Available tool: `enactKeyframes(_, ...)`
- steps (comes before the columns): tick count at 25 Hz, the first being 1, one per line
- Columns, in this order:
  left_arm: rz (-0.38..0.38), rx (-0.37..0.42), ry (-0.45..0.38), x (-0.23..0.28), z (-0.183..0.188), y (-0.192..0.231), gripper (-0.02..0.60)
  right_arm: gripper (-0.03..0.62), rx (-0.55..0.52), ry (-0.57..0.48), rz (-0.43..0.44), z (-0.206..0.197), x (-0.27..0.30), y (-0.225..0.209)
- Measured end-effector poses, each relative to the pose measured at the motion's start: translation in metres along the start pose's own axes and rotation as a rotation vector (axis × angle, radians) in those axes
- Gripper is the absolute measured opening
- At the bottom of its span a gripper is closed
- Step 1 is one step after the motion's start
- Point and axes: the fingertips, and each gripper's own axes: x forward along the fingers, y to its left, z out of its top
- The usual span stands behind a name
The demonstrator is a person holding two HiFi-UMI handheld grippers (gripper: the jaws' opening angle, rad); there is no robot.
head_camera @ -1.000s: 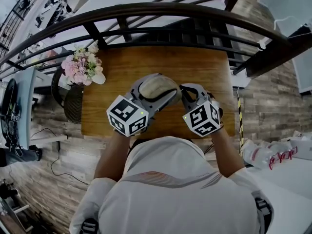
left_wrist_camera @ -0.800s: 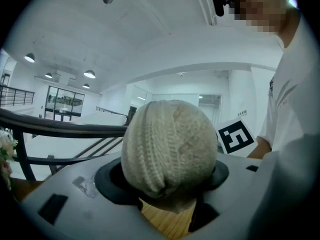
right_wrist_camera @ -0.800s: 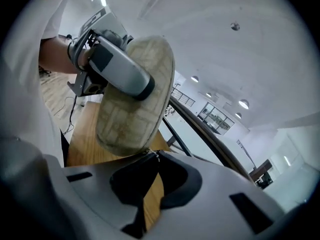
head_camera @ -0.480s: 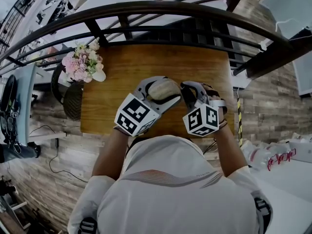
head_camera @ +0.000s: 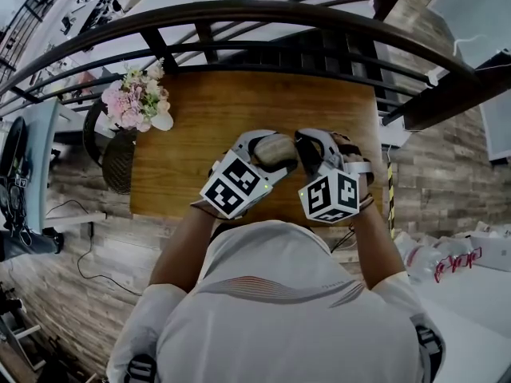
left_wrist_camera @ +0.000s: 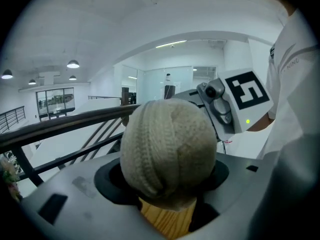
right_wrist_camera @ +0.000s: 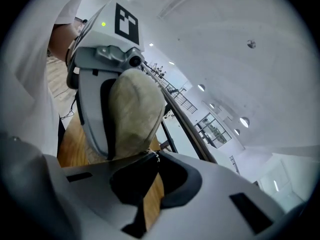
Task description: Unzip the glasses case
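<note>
Left jaws clamp glasses case (head_camera: 273, 147), over table (head_camera: 239, 102)

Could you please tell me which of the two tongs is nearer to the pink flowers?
Left. The left tongs, clamped around the glasses case, are on the side towards the pink flowers. The right tongs, shut at the case's other end, lie beyond the case from them.

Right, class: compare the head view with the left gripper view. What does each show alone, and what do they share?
Only the head view shows the pink flowers, the person's white shirt and the plank floor. Only the left gripper view shows ceiling lamps and the knitted weave of the glasses case. Both show the glasses case held in the left gripper, the wooden table, the dark railing and the right gripper.
</note>
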Motion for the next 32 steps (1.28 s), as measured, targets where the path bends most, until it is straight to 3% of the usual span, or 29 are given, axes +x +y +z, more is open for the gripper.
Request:
enactKeyframes(6, -0.001, 0.014, 0.079, 0.016, -0.020, -0.001, 0.290, 0.052, -0.038, 0.000, -0.017, 0.004, 0.000, -0.005)
enactKeyframes(11, -0.005, 0.049, 0.200, 0.026, -0.042, -0.004, 0.290, 0.052, -0.112, 0.012, -0.015, 0.005, -0.001, -0.002)
enactKeyframes(15, -0.030, 0.059, 0.289, 0.033, -0.058, -0.006, 0.290, 0.052, -0.211, 0.040, -0.007, 0.004, 0.002, 0.004)
enactKeyframes(25, -0.050, 0.199, 0.525, 0.036, -0.097, -0.008, 0.290, 0.052, -0.494, 0.027, 0.060, 0.014, 0.002, 0.031)
enactKeyframes(32, -0.068, 0.247, 0.585, 0.038, -0.105, -0.012, 0.290, 0.052, -0.534, 0.012, 0.067, 0.021, -0.001, 0.039)
